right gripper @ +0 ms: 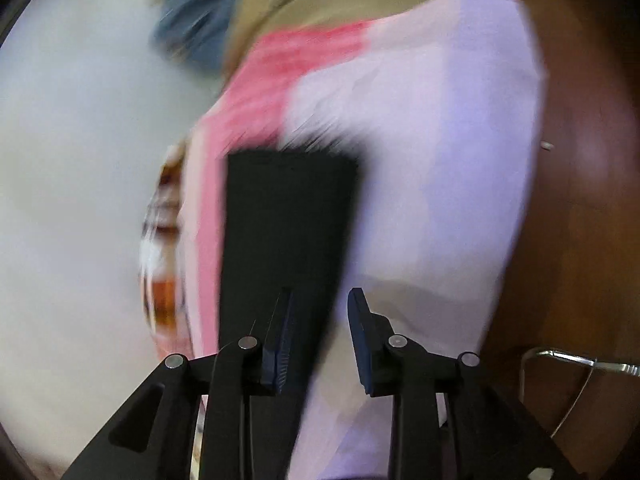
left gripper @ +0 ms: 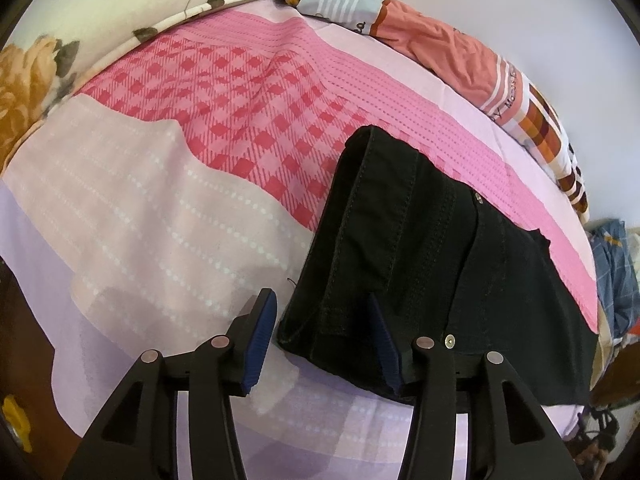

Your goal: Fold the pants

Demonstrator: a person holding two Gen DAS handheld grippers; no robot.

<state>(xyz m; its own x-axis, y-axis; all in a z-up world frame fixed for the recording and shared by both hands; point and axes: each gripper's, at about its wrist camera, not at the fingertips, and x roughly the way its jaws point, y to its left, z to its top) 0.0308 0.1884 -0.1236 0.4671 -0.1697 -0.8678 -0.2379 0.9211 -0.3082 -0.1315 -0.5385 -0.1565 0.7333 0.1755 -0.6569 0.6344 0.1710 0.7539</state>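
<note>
The black pants [left gripper: 420,248] lie folded into a compact stack on the bed [left gripper: 160,208], so the folding looks close to done. The left gripper [left gripper: 324,340] stands wide open and holds nothing, its right finger over the stack's near corner, while the right gripper [right gripper: 320,336], in a blurred view, is also open and empty, with the pants [right gripper: 284,216] just ahead of its left finger. Next comes a last fold or smoothing, I judge; pillows [left gripper: 448,52] lie well beyond and nothing blocks.
</note>
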